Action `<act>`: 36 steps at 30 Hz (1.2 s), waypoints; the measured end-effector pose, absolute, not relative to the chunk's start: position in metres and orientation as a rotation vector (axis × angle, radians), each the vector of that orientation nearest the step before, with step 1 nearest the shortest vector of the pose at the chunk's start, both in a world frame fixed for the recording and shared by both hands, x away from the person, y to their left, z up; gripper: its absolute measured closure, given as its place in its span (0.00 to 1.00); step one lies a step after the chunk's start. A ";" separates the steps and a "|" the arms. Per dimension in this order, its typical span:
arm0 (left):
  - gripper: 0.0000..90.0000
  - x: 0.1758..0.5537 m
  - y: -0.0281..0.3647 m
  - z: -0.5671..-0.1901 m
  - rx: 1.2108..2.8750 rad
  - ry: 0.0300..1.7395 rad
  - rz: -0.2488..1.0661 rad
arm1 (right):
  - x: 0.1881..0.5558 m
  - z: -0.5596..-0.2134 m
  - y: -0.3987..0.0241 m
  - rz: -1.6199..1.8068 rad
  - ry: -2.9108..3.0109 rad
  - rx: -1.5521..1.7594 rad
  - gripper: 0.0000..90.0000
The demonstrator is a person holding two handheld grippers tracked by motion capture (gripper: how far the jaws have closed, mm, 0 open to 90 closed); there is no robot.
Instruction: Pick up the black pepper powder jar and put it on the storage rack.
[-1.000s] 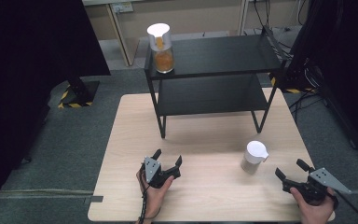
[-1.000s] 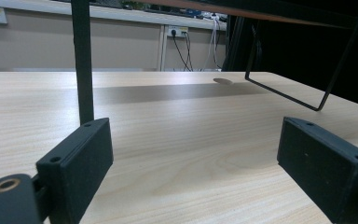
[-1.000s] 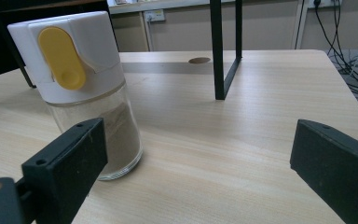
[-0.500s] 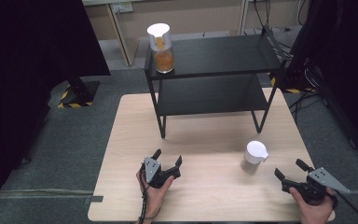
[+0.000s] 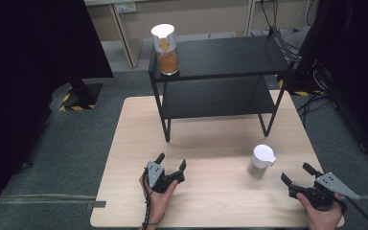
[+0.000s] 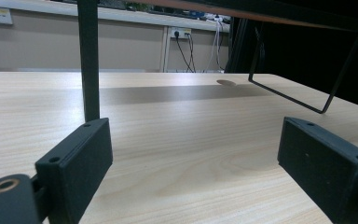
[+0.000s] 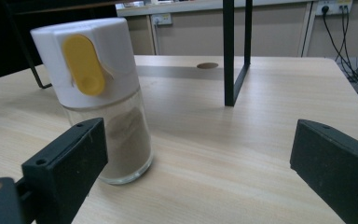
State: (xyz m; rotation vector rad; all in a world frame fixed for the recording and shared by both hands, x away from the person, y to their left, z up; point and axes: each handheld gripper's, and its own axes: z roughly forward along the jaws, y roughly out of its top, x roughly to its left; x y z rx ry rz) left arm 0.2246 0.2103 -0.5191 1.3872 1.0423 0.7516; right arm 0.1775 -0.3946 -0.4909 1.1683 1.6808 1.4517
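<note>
Spice jar [image 5: 260, 162] with white cap stands upright on the table [image 5: 211, 143], right of centre, just far-left of the right gripper [image 5: 301, 177]; we judge it the next pick. It's tall and narrow, so a low or off-centre jaw could nudge and tip it, and smooth glass may slip. Right gripper jaws are spread wide, holding nothing; in its own view the jar [image 7: 100, 93] sits just beyond the left jaw, apart. Left gripper [image 5: 171, 165] rests near the front edge, jaws spread, empty. Second jar [image 5: 166, 49] stands on the shelf rack [image 5: 220, 57] top, far left

White-capped glass shaker [image 7: 103, 95] of brown powder stands upright on table [image 7: 242, 140].
</note>
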 end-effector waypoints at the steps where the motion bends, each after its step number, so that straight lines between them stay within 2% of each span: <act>1: 0.11 0.225 0.210 -0.519 1.388 1.042 0.752 | 0.177 -0.490 -0.395 1.455 1.680 1.160 0.05; 15: 0.11 0.226 0.212 -0.519 1.388 1.045 0.748 | 0.177 -0.482 -0.387 1.561 1.704 1.072 0.05; 32: 0.10 0.226 0.211 -0.518 1.394 1.041 0.751 | 0.219 -0.464 -0.364 1.563 1.829 0.955 0.09; 36: 0.10 0.226 0.211 -0.519 1.394 1.038 0.755 | 0.228 -0.463 -0.359 1.557 1.844 0.939 0.13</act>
